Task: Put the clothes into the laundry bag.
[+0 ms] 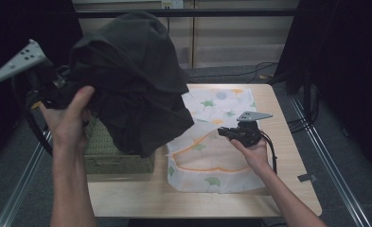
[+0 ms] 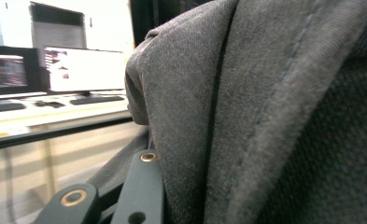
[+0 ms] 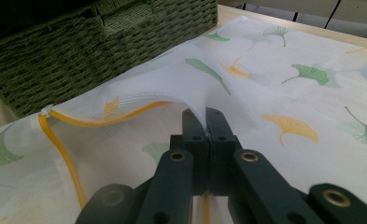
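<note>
Item: dark garment [image 1: 131, 80], clamped in left gripper [image 1: 56, 90], held above wicker basket [image 1: 112, 156] at table's left edge. Right gripper [image 1: 228, 133] pinched shut on mesh laundry bag [image 1: 212, 165] rim, mid-table. Advice: lift rim higher, feed garment into opening.

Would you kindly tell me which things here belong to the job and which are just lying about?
In use:
dark garment, gripped by left gripper
mesh laundry bag, pinched by right gripper

Lying about:
woven basket
table
monitors
</note>
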`<state>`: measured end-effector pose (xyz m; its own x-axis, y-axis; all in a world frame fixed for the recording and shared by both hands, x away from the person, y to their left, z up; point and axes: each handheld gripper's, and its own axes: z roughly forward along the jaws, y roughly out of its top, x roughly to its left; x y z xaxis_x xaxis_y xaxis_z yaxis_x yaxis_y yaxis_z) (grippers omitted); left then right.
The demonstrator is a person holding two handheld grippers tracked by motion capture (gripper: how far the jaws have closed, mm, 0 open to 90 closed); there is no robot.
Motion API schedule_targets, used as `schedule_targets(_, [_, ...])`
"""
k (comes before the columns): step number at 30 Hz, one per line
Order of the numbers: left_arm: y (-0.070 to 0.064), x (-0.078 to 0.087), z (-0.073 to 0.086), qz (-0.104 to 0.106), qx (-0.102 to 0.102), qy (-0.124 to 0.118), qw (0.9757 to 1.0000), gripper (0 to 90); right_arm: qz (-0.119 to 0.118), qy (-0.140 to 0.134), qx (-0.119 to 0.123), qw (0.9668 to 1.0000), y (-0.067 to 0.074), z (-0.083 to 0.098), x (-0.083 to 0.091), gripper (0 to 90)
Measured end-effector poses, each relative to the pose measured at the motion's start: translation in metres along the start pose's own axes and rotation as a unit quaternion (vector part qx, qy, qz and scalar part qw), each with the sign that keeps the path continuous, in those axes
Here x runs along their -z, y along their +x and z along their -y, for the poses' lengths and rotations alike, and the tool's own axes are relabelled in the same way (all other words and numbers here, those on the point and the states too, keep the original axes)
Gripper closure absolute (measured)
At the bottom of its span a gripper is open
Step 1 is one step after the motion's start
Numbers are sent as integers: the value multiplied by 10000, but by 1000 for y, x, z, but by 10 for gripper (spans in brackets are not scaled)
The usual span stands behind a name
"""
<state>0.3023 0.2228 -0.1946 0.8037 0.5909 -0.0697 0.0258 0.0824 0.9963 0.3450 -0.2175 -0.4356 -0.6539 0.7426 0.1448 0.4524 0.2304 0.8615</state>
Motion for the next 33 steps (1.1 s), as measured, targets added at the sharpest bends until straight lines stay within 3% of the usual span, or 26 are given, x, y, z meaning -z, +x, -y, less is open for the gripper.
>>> schedule_targets(2, [-4, -4, 5, 105, 59, 1, 9999, 715, -19, -22, 9, 10000, -1, 0, 0, 892])
schedule_targets(5, [-20, -15, 20, 353, -54, 183, 9992, 713, -58, -44, -18, 10000, 0, 0, 0, 893])
schedule_targets(11, [-43, -22, 38, 709, 72, 184, 9973, 711, -78, -74, -27, 9999, 2, -1, 2, 892])
schedule_targets(12, [-51, -26, 50, 874, 73, 237, 9959, 711, -91, -89, -10, 9999, 2, -1, 3, 892])
schedule_targets(13, [-55, -29, 57, 913, 131, 291, 9953, 711, -101, -92, -9, 9999, 2, -2, 3, 892])
schedule_targets(15, [-64, -36, 71, 896, 17, 420, 9951, 709, -123, -96, -36, 9999, 2, -2, 3, 893])
schedule_targets(17, [-66, -44, 88, 995, 93, 549, 9935, 708, -140, -89, -49, 9998, 2, -2, 3, 893])
schedule_targets(18, [-66, -44, 88, 995, 93, 549, 9935, 708, -150, -90, -56, 9998, 2, -2, 3, 893])
schedule_targets(22, [-66, -67, 127, 1105, 219, 866, 9899, 706, -176, -95, -94, 9998, 2, -2, 3, 892])
schedule_targets(23, [-66, -67, 127, 1105, 219, 866, 9899, 705, -176, -95, -94, 9998, 2, -2, 3, 892])
schedule_targets(24, [-64, -69, 140, 1174, 238, 931, 9884, 705, -200, -87, -88, 9997, 2, -2, 3, 893])
schedule_targets(26, [-64, -67, 150, 1178, 363, 924, 9881, 703, -200, -96, -114, 9997, 1, -2, 4, 893])
schedule_targets(28, [-66, -64, 160, 1200, 363, 1039, 9867, 699, -205, -103, -119, 9997, 0, -1, 4, 892])
schedule_targets(31, [-76, -66, 173, 1183, 208, 1219, 9852, 698, -237, -88, -137, 9996, 0, -1, 2, 893])
schedule_targets(32, [-83, -73, 186, 1196, -29, 1576, 9802, 697, -251, -68, -129, 9996, 1, -1, 2, 893])
schedule_targets(33, [-83, -73, 186, 1196, -29, 1576, 9802, 697, -251, -68, -129, 9996, 1, -1, 2, 893])
